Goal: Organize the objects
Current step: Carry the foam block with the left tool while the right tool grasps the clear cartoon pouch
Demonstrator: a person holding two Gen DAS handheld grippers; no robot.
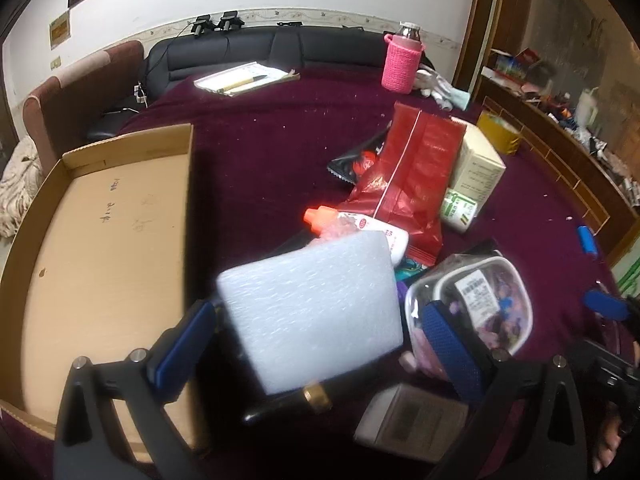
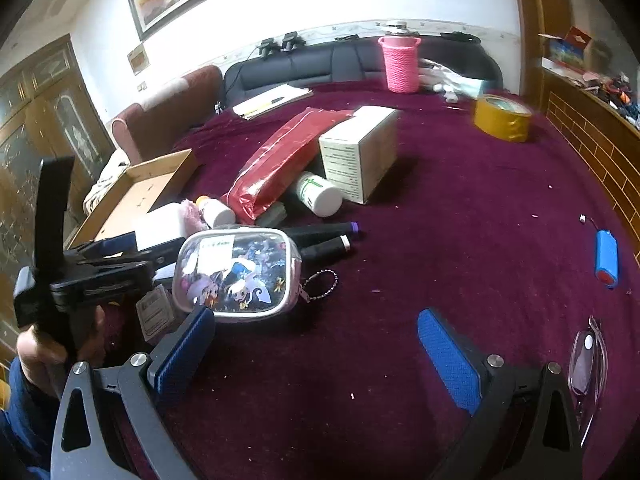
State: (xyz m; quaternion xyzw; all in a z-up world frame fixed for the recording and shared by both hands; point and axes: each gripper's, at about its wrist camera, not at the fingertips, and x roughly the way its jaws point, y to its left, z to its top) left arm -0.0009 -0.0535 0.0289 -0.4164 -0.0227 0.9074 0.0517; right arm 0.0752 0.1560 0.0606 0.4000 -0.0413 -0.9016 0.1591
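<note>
White foam (image 1: 312,316) is sitting between the left gripper's (image 1: 316,344) wide-spread fingers, near edge of the pile, with neither pad visibly pressing on it. The cardboard tray (image 1: 100,240) is lying just left of it, the clear pouch (image 2: 236,276) just right. The right gripper (image 2: 320,356) is hovering spread and empty over bare maroon cloth (image 2: 460,208), right of the pouch.

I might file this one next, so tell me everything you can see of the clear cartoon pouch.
The clear cartoon pouch is a soft, see-through plastic pouch with rounded corners and pale pink edging. Colourful cartoon figures show through it, and a white printed label sits near its top left. A small ball chain hangs off its right corner. It lies flat on the maroon cloth, in front of two dark markers.
</note>
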